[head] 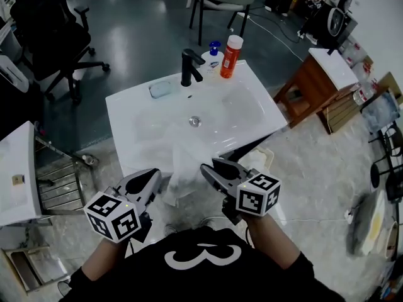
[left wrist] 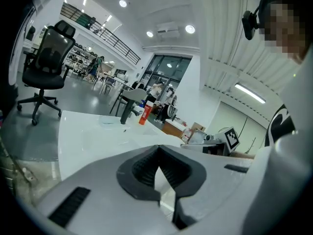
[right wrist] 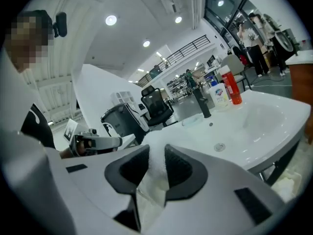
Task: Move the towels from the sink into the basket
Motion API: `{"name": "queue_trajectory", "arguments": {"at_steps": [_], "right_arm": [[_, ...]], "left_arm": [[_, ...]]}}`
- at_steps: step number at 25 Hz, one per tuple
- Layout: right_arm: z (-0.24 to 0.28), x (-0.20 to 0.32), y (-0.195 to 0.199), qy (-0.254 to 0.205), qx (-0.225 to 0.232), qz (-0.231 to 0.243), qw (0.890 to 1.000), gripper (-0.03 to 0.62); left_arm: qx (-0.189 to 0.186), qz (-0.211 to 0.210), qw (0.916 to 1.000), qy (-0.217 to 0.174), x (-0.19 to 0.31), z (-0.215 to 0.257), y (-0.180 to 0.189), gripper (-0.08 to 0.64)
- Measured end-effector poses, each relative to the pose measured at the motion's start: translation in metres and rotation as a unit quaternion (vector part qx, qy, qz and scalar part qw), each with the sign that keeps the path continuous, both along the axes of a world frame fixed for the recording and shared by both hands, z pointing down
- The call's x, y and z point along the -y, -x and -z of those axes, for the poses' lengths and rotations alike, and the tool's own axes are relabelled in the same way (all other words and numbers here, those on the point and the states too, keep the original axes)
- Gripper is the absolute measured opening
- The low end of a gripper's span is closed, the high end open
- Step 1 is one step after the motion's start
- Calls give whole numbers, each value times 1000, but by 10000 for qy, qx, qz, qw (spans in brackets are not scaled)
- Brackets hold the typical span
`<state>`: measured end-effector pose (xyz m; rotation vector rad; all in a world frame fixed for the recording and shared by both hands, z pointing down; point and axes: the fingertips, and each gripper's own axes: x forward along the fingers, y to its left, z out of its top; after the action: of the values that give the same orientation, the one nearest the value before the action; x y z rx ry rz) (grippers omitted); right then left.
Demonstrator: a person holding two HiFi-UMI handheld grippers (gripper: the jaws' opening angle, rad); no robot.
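A white towel [head: 179, 168] hangs crumpled over the front rim of the white sink [head: 126, 115], part in the basin and part trailing down the front. My right gripper [head: 206, 168] is at the towel's right side, shut on a fold of it. In the right gripper view the white cloth [right wrist: 155, 175] fills the gap between the dark pads [right wrist: 181, 168]. My left gripper [head: 155, 173] sits just left of the towel. Its jaw tips meet in the left gripper view [left wrist: 157, 148], and I see no cloth clearly pinched there.
A black faucet [head: 190, 67], an orange bottle [head: 231, 56] and a small blue-capped bottle [head: 214, 50] stand at the sink's back. A pale container [head: 261, 159] sits on the floor under the sink's right corner. Nearby are an office chair [head: 47, 36] far left and a wooden cabinet [head: 318, 83] right.
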<state>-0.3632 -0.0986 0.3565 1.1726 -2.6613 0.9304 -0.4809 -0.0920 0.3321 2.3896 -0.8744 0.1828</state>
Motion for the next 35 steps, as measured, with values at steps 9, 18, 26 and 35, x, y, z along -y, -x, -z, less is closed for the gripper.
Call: {"name": "queue_trajectory", "arguments": {"at_steps": [9,18,26,35], "right_arm": [[55,-38,-66,-470,223,-217,9984,97],[76,-67,-150,-765,360,-808,9931,97],[83,-95,-225,-928,315,-1275,9870,97],[91,-136,-308,-1155,186,-1869,9754,97]], "left_arm": [[-4,-120,9996,-238,-11,29,-40,5],[151,-656,9974,-240,-25,29,-117,5],[204,-1309,9907,-324,-37,30,-210,5],[169,-1853,9812,-518,-59,32,-297,5]]}}
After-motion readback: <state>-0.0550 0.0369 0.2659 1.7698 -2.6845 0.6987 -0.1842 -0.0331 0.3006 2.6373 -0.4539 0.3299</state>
